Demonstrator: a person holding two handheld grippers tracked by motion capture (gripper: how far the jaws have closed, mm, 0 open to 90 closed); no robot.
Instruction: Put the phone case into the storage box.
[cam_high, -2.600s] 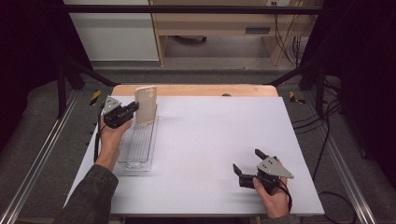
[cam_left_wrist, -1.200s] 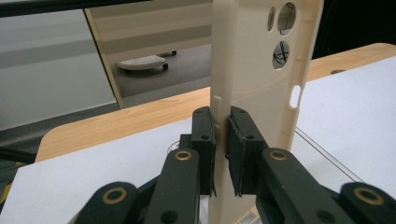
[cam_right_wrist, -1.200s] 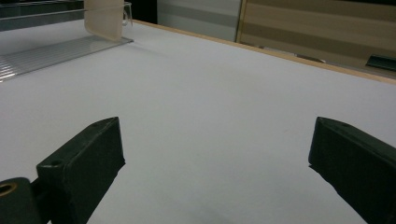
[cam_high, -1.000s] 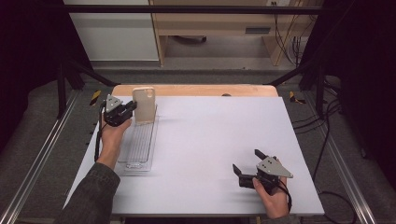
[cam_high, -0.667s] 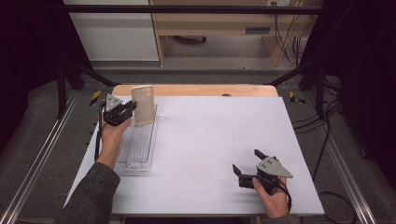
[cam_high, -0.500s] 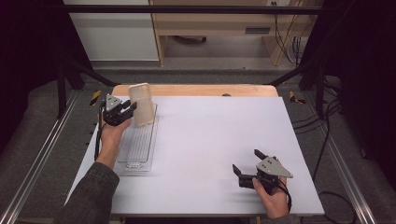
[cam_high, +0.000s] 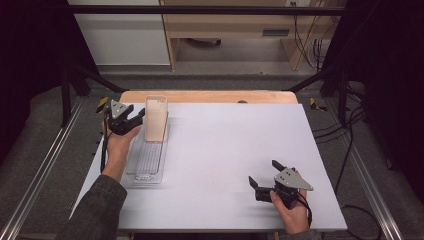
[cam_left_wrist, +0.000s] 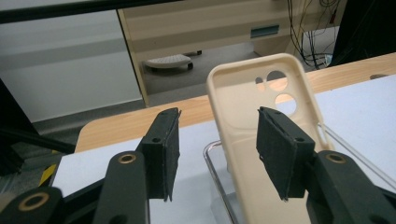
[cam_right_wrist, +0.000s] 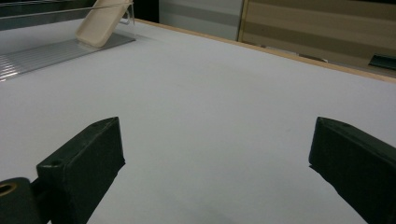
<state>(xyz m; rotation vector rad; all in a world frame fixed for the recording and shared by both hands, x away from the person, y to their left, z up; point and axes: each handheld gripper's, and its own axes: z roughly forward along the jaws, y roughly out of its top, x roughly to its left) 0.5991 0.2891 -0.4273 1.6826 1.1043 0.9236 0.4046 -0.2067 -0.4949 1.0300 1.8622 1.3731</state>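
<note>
Left gripper (cam_high: 134, 116): jaws have just been opening, now parted, pads clear of the beige soft-plastic phone case (cam_high: 155, 119). Case stands on end in the far end of the clear ribbed plastic tray (cam_high: 145, 165), leaning back, long axis near upright, just right of the left gripper. Right gripper (cam_high: 264, 174): wide open, empty, well apart on the white table (cam_high: 225, 145). Case's foot hidden behind the jaw in the left gripper view.

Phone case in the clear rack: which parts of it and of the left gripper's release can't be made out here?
- Phone case: its bottom edge is cut off in the left gripper view, behind one pad.
- Clear rack: slots too small in the high view to tell which one holds the case.
- Left gripper: jaws have just been opening; in the high view, contact is too small to judge.
</note>
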